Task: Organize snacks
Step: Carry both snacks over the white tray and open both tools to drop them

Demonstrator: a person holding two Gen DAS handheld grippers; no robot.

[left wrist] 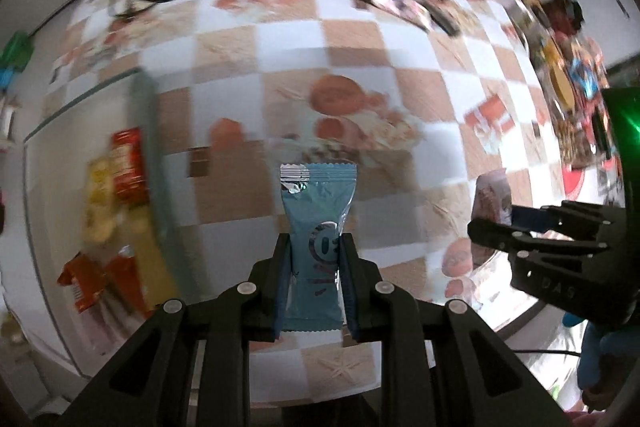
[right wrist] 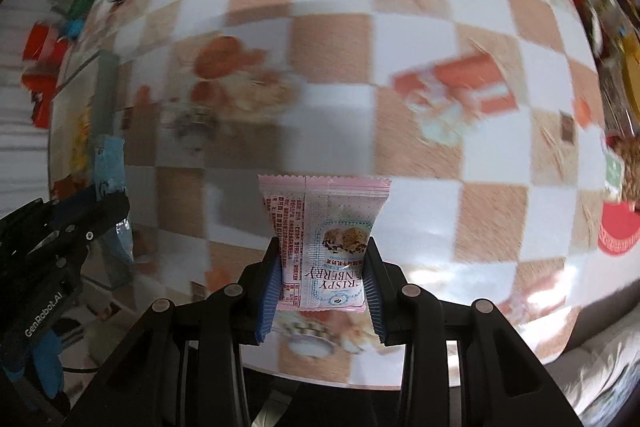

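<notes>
Your left gripper (left wrist: 314, 259) has its jaws clamped on a blue snack packet (left wrist: 316, 223), held clear above the counter (left wrist: 400, 115). Your right gripper (right wrist: 322, 267) has its jaws closed on a pink-and-white cranberry crisp packet (right wrist: 324, 239), likewise off the surface. No earlier picture is supplied, so only the present grips are reported.

Outward to your left, a white bin (left wrist: 52, 187) already contains several red, orange and yellow packets (left wrist: 116, 179); those appear sorted. Along the far and right edge of the counter, a blurred spread of loose snacks (left wrist: 568, 83) remains.

Assessment: partly done. Both held packets are not yet deposited, and much of the pile looks outstanding.
</notes>
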